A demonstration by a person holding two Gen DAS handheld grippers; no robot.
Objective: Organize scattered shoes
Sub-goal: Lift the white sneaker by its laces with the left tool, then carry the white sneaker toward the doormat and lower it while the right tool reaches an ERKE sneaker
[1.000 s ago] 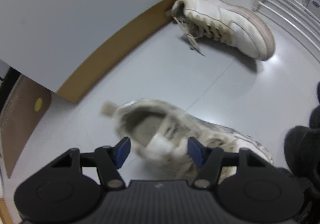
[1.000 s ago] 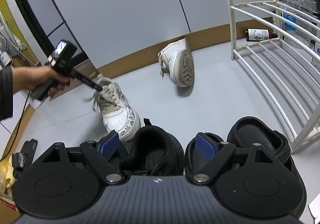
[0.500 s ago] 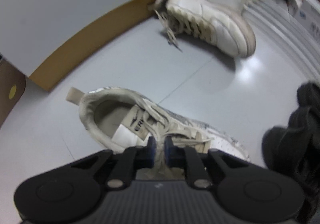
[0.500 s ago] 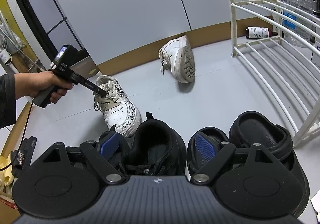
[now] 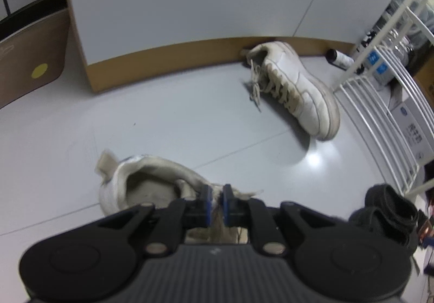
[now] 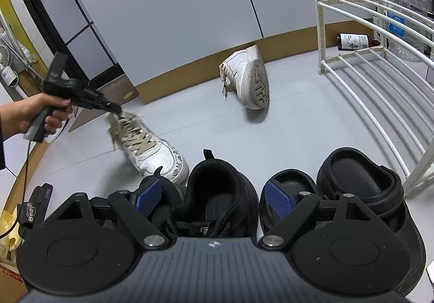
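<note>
The left gripper (image 5: 215, 204) is clenched on the patterned white sneaker (image 6: 147, 145) by its tongue and laces, just left of the black sneaker (image 6: 217, 194). That thin hold could slip. The right gripper (image 6: 214, 197) hangs released.

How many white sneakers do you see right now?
2. One is clamped by its tongue in the left claw, beside the black shoes; the other lies on its side by the baseboard. More may be hidden.
</note>
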